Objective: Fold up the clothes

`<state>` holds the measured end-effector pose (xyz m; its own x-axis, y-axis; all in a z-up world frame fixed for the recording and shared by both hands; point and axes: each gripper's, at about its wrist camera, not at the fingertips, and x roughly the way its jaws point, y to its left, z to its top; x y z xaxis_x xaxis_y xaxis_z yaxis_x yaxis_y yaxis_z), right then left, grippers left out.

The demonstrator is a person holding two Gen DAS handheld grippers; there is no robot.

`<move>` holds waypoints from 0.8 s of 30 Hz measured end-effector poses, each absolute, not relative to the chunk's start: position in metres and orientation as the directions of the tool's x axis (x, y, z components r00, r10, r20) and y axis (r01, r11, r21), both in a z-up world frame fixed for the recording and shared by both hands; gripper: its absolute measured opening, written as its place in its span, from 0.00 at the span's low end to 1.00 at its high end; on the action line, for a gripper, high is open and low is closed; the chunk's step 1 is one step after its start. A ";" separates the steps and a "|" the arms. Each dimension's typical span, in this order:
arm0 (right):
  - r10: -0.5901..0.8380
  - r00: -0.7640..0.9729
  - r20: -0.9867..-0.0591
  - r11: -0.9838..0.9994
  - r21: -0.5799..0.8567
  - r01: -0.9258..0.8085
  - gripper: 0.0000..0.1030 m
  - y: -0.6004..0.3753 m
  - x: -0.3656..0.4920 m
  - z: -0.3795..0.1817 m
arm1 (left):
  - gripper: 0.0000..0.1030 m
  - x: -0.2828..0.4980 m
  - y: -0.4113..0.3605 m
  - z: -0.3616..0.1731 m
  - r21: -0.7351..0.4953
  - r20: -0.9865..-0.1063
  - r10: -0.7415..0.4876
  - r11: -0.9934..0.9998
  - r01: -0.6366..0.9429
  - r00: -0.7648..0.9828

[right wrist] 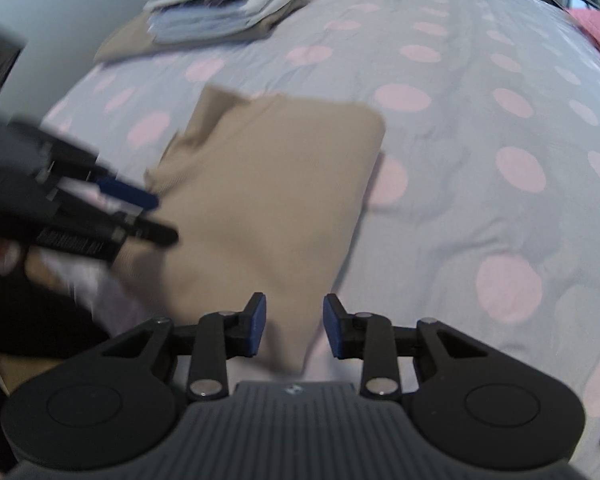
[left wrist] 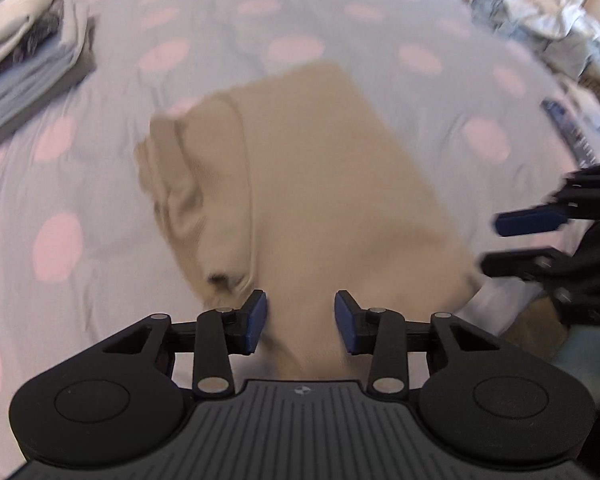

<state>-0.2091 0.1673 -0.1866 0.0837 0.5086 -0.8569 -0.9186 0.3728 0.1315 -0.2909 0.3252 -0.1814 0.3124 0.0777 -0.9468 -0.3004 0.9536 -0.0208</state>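
Left wrist view, your left gripper [left wrist: 301, 322] partly open, gripping nothing, over the near edge of the folded beige garment [left wrist: 320, 168] on the dotted bed cover [left wrist: 80, 184], no legible writing, folded stack [left wrist: 32, 56] far left, crumpled clothes [left wrist: 548, 36] far right, right wrist view, your right gripper [right wrist: 295, 326] likewise half open and empty, garment's near corner below it.

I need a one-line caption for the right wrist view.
Right gripper open over a folded beige garment on the dotted bedspread.

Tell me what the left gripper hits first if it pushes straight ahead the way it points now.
Most likely the folded beige garment: it fills the gap ahead of the left gripper, whose jaws stand apart with nothing clamped. Its near edge sits right under the fingertips, though blur makes the depth uncertain.
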 end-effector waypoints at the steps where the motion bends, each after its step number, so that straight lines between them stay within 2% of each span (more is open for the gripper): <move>1: 0.499 0.081 -0.863 0.362 0.123 -0.924 0.35 0.164 -0.214 -0.191 | 0.35 -0.292 0.326 -0.186 -0.013 -0.951 0.083 0.951 -0.309 0.297; 6: 0.449 0.080 -0.890 0.369 0.103 -0.923 0.35 0.161 -0.225 -0.221 | 0.35 -0.294 0.327 -0.200 0.007 -0.955 0.098 0.950 -0.311 0.279; 8: 0.457 0.073 -0.887 0.409 0.136 -0.902 0.30 0.158 -0.220 -0.228 | 0.36 -0.294 0.325 -0.203 0.023 -0.956 0.109 0.953 -0.303 0.271; 13: 0.495 0.054 -0.867 0.482 0.222 -0.847 0.30 0.156 -0.206 -0.231 | 0.39 -0.291 0.328 -0.211 0.030 -0.962 0.113 0.949 -0.315 0.247; 15: 0.474 0.054 -0.879 0.491 0.213 -0.845 0.23 0.159 -0.205 -0.235 | 0.39 -0.292 0.330 -0.213 0.023 -0.965 0.106 0.945 -0.328 0.239; 16: 0.467 0.050 -0.883 0.496 0.215 -0.841 0.11 0.158 -0.206 -0.236 | 0.40 -0.292 0.331 -0.214 0.018 -0.966 0.102 0.942 -0.334 0.237; 18: 0.450 0.046 -0.892 0.502 0.211 -0.839 0.09 0.157 -0.207 -0.237 | 0.40 -0.293 0.332 -0.214 0.011 -0.968 0.097 0.938 -0.346 0.233; 20: 0.424 0.053 -0.904 0.506 0.188 -0.842 0.00 0.154 -0.207 -0.239 | 0.40 -0.295 0.331 -0.215 0.021 -0.969 0.104 0.939 -0.342 0.225; 24: 0.413 0.031 -0.910 0.550 0.222 -0.805 0.00 0.142 -0.195 -0.242 | 0.39 -0.295 0.330 -0.212 0.030 -0.973 0.105 0.940 -0.339 0.205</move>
<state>-0.1946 0.1418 -0.2421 0.0308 0.4126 -0.9104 -0.8051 0.5500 0.2220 -0.2953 0.3296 -0.2115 0.2055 0.1052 -0.9730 -0.3395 0.9401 0.0300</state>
